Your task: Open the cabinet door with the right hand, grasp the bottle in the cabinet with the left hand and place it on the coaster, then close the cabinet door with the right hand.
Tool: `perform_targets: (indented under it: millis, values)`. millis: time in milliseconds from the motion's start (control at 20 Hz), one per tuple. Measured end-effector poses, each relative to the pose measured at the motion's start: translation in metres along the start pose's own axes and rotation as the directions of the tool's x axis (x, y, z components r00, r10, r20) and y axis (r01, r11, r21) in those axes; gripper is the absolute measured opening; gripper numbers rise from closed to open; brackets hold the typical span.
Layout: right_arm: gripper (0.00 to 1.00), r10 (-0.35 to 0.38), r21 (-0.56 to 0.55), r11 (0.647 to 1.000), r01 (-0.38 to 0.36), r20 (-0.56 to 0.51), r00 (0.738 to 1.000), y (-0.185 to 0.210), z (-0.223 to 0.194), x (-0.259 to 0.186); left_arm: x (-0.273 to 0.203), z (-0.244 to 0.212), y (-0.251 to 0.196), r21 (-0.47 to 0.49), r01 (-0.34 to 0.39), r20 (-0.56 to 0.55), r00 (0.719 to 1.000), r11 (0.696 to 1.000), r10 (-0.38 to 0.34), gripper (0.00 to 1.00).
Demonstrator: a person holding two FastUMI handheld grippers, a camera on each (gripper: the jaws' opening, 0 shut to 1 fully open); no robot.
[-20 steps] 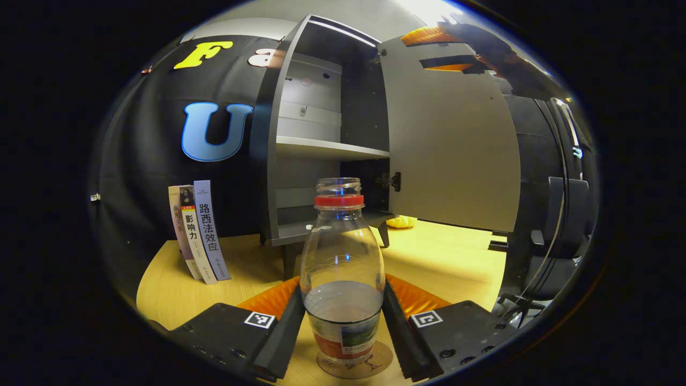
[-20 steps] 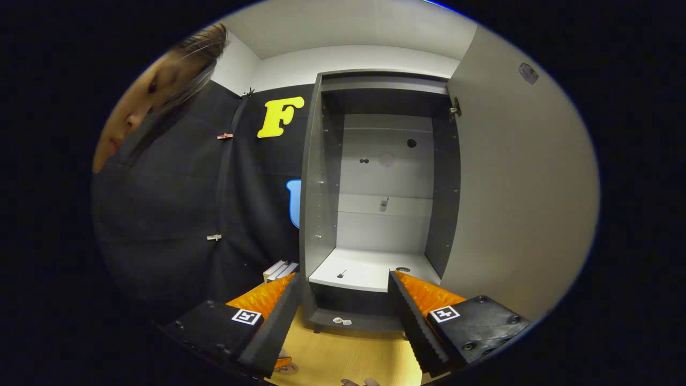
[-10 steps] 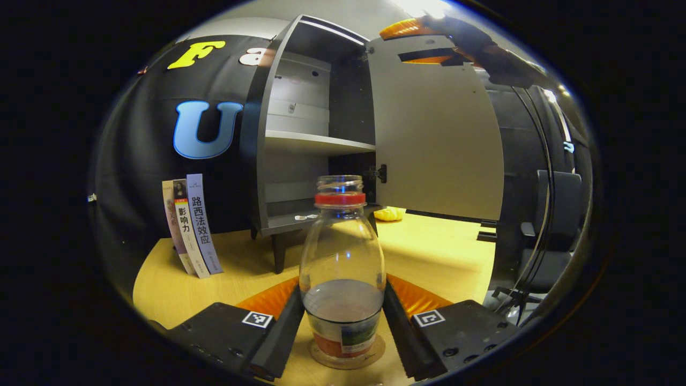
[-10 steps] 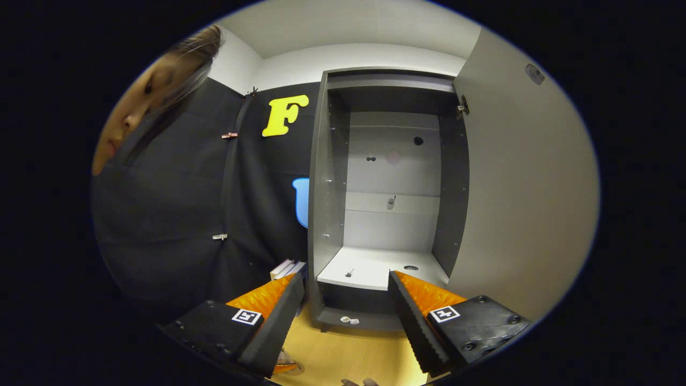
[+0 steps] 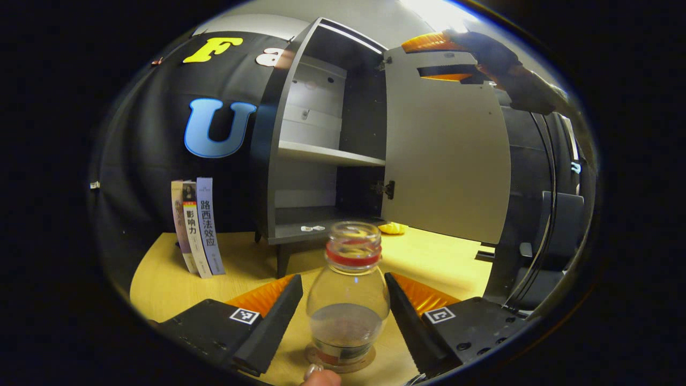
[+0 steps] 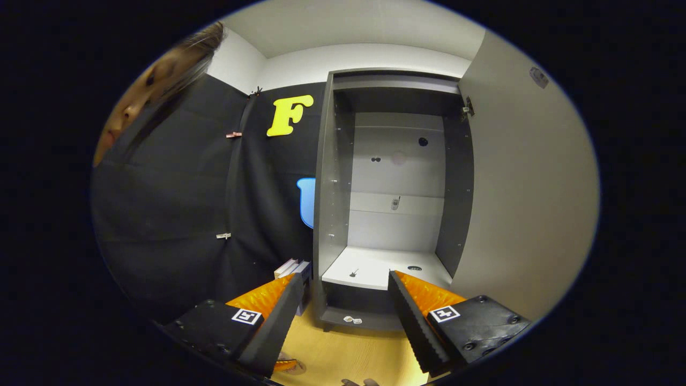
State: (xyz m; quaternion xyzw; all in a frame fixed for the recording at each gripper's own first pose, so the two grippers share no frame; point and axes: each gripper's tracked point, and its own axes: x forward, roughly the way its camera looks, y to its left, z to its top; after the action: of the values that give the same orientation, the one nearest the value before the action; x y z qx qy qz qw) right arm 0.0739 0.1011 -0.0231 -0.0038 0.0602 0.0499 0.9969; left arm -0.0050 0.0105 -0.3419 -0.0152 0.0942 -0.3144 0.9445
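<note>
My left gripper (image 5: 343, 316) spread apart, fingers clear of bottle (image 5: 348, 300), which stands upright on coaster (image 5: 341, 360) on table (image 5: 161, 279). My right gripper (image 6: 343, 316) also spread, empty, facing cabinet (image 6: 394, 214); door (image 6: 530, 193) swung open.

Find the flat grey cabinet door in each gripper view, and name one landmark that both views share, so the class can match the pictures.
Left gripper view: the flat grey cabinet door stands open right of centre, hinged to the dark grey cabinet on its left.
Right gripper view: the door runs down the right side, beside the cabinet's open front.
Shared landmark: the pale shelf inside the cabinet.
</note>
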Motion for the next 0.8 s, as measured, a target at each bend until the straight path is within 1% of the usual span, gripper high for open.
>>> perform_targets:
  millis: [100, 200, 250, 400, 500, 550, 600, 650, 750, 800]
  values:
    - [0.98, -0.023, 0.003, 1.0, 0.023, 0.022, 0.999, -0.009, 0.005, -0.006, -0.001, 0.016, -0.004, 0.016, 0.013, 0.01, 1.0, 1.0, -0.013, 0.96]
    - [0.98, -0.063, 0.003, 0.998, 0.063, 0.032, 0.997, -0.023, 0.007, -0.015, -0.002, 0.037, -0.01, 0.035, 0.021, 0.011, 1.0, 0.999, -0.021, 0.96]
    - [0.98, -0.081, 0.001, 0.997, 0.081, 0.032, 0.996, -0.021, 0.01, -0.008, -0.004, 0.05, -0.013, 0.046, 0.021, 0.017, 1.0, 0.999, -0.022, 0.96]
    - [0.98, -0.139, -0.021, 0.99, 0.14, 0.037, 0.99, -0.046, 0.01, -0.042, -0.007, 0.105, -0.036, 0.069, 0.06, 0.067, 0.996, 0.996, -0.065, 0.96]
    - [0.98, -0.196, -0.012, 0.981, 0.196, 0.028, 0.98, -0.068, 0.004, -0.068, -0.001, 0.139, -0.059, 0.059, 0.109, 0.094, 0.989, 0.992, -0.114, 0.96]
    - [0.97, -0.223, 0.001, 0.975, 0.223, 0.021, 0.975, -0.078, 0.001, -0.083, 0.004, 0.155, -0.075, 0.056, 0.147, 0.103, 0.983, 0.987, -0.153, 0.94]
    - [0.94, -0.245, 0.014, 0.97, 0.245, 0.013, 0.969, -0.086, -0.002, -0.099, 0.01, 0.17, -0.092, 0.054, 0.186, 0.111, 0.975, 0.981, -0.191, 0.95]
    - [0.94, -0.261, 0.028, 0.965, 0.26, 0.004, 0.965, -0.093, -0.006, -0.115, 0.017, 0.183, -0.108, 0.05, 0.222, 0.118, 0.967, 0.974, -0.227, 0.95]
    - [0.94, -0.297, 0.035, 0.954, 0.297, -0.009, 0.955, -0.106, -0.012, -0.147, 0.031, 0.202, -0.137, 0.012, 0.284, 0.132, 0.95, 0.959, -0.283, 0.94]
    - [0.98, -0.318, 0.033, 0.947, 0.318, -0.014, 0.948, -0.115, -0.014, -0.163, 0.039, 0.208, -0.152, -0.023, 0.312, 0.137, 0.942, 0.95, -0.307, 0.96]
